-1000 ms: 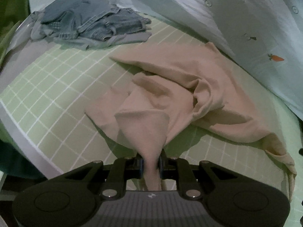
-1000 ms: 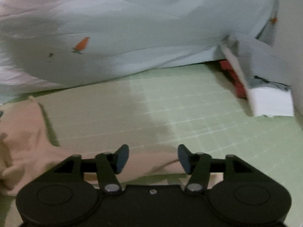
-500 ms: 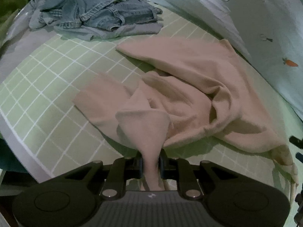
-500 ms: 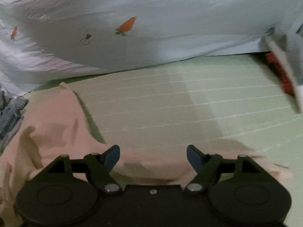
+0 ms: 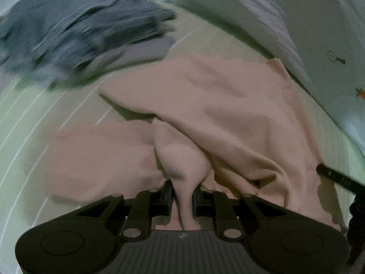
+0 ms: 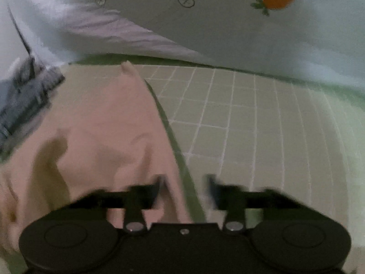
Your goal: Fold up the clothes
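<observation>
The pink garment [image 5: 228,114] lies crumpled on the green gridded bed sheet [image 6: 251,114], one bunch pinched in the left claw [image 5: 182,199], its right edge running near-to-far between the closing, not yet gripping right claw [image 6: 184,189].

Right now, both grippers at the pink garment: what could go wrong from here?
1. Right gripper is closing with only the edge of the pink garment between its pads; it may pinch air or slip off.
2. Left gripper holds a thin bunched wad, which could pull free under tension.
3. The denim pile lies close; dragging could snag it.
</observation>
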